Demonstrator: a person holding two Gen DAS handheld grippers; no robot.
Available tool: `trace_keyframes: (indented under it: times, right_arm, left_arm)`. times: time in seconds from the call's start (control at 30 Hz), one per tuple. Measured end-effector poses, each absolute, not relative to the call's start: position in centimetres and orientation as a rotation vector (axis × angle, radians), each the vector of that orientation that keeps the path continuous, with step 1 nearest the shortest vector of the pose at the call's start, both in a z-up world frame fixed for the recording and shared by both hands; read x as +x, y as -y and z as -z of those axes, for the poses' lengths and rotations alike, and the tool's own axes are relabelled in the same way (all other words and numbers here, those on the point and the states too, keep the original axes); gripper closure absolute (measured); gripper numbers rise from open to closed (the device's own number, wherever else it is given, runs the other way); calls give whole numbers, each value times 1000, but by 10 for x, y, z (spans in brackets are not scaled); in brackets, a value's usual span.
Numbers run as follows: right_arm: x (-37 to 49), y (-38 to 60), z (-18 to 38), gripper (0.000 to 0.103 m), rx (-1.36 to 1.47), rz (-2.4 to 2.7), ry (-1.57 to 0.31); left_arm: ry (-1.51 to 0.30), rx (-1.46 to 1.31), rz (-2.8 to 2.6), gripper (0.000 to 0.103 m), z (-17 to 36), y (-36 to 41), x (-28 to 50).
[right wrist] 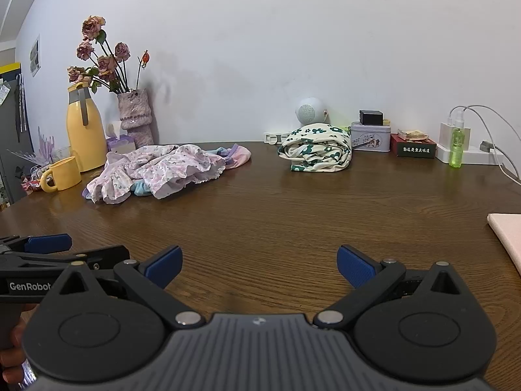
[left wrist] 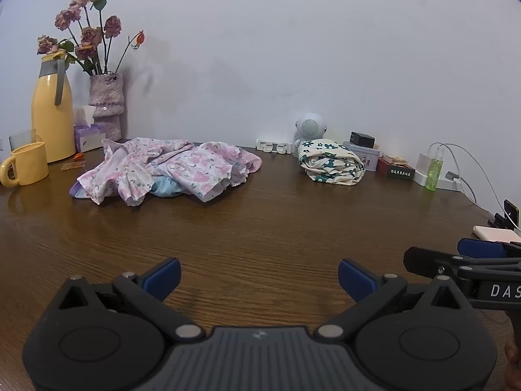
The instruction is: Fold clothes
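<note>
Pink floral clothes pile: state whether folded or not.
Not folded. The pink floral clothes lie crumpled in a loose heap on the table, ruffled edges sticking out.

From my seat, the pink pad [right wrist: 508, 234] ran off the right edge, a blue garment [left wrist: 166, 189] lay mostly buried under the floral clothes pile [left wrist: 162, 169], and the red box [right wrist: 413, 150] lettering was unreadable.

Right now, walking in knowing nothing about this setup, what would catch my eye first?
Probably the crumpled pink floral clothes heaped at the back left of the wooden table, beside a yellow jug and a vase of dried roses. A folded green-flowered garment sits to the right. Up close, the left gripper and right gripper hang open above bare wood.
</note>
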State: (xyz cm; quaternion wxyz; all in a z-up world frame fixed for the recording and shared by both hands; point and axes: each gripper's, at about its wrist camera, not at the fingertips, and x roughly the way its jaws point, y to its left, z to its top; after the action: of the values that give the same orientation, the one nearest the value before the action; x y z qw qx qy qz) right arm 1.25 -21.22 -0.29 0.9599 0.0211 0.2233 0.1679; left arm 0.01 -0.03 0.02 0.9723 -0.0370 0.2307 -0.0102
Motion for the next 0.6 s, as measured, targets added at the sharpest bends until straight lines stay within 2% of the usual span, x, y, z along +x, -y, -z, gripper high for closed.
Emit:
trace_keyframes:
  times: [0.6]
  right_arm:
    - [13,214,3,0,43,-343,-455]
  left_arm:
    - [-466,-73,22,0,-2,3,-1]
